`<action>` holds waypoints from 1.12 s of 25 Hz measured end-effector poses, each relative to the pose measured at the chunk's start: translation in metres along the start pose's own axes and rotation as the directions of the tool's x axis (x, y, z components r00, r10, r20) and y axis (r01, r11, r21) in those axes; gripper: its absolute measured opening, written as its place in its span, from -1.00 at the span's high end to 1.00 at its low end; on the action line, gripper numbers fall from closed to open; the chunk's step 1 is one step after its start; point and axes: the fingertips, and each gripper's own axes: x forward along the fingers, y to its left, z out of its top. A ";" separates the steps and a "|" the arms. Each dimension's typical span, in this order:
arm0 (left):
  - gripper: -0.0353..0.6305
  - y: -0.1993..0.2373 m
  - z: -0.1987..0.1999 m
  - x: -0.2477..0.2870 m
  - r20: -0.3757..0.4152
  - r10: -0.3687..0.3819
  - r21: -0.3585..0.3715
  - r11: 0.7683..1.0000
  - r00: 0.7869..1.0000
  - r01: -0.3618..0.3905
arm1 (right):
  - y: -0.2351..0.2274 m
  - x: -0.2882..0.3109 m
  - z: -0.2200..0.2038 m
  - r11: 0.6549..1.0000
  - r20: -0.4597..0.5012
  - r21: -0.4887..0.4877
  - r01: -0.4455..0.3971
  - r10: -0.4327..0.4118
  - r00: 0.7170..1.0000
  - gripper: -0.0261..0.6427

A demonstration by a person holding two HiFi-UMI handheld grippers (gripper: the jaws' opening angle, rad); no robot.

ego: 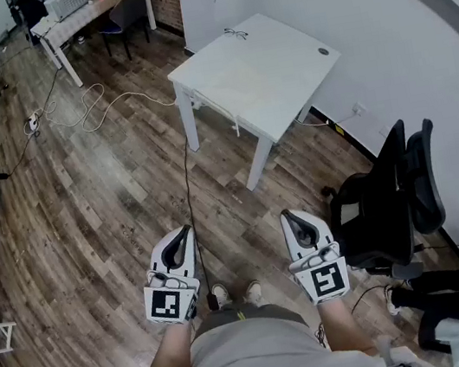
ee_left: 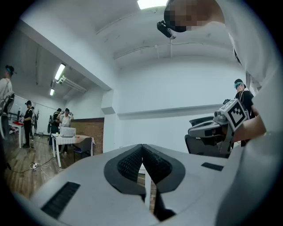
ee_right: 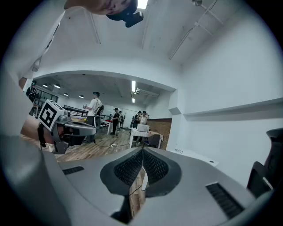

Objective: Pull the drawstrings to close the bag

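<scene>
No bag or drawstring shows in any view. In the head view my left gripper (ego: 187, 230) and right gripper (ego: 288, 214) are held side by side in front of the person's body, over the wood floor, pointing towards a white table (ego: 254, 73). In the left gripper view the left gripper (ee_left: 142, 146) has its ribbed pads pressed together with nothing between them. The right gripper (ee_right: 143, 149) looks the same in its own view: jaws shut and empty. Each gripper view also catches the other gripper to one side.
A pair of glasses (ego: 236, 34) lies on the white table's far corner. A black office chair (ego: 385, 195) stands to the right. A cable (ego: 189, 185) runs along the floor between the grippers. Another table (ego: 85, 10) and several people are at the back left.
</scene>
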 end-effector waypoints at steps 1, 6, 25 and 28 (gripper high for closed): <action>0.84 0.000 -0.001 -0.001 -0.003 -0.004 0.001 1.000 1.000 0.004 | 0.000 0.000 -0.001 1.000 -0.005 0.008 0.004 -0.004 1.000 0.82; 0.84 0.008 -0.007 -0.009 -0.013 0.003 -0.012 1.000 1.000 -0.004 | 0.004 0.003 -0.009 0.998 -0.043 0.067 0.003 0.000 0.999 0.81; 0.84 0.083 -0.035 -0.012 -0.022 -0.046 -0.059 0.997 0.999 0.045 | 0.033 0.054 -0.025 0.996 -0.132 0.021 0.087 -0.084 0.988 0.81; 0.84 0.092 -0.041 0.008 -0.039 -0.053 -0.069 0.996 0.998 0.050 | 0.024 0.075 -0.032 0.996 -0.135 0.023 0.084 -0.080 0.988 0.81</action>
